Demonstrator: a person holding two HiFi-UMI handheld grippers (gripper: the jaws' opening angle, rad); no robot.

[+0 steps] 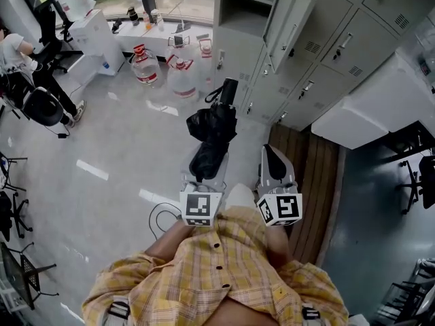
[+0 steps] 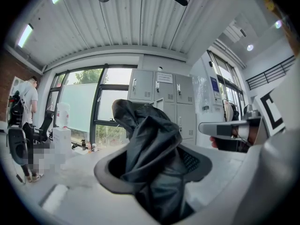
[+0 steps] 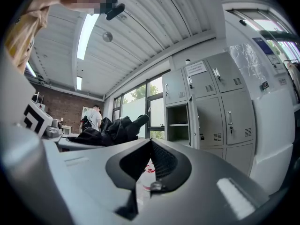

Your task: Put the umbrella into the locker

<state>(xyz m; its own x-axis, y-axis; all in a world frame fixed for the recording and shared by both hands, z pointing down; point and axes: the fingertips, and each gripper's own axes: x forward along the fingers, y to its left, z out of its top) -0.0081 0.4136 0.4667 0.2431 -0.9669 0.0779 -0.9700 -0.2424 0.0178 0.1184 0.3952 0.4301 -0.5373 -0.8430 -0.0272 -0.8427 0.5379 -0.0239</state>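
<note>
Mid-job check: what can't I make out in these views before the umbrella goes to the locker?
- Open locker inside: in the head view it is cut off by the top edge; in the right gripper view it is small, with its bottom behind the right gripper.
- Umbrella rear end: in the head view it is under the left gripper; in the left gripper view fabric fills the jaws.
- Door label print: too small in every view.

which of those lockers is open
The locker at the left end of the bank, nearest the window, under the top row. Its door is swung out, showing a shelf inside; every other one in view is shut.
</note>
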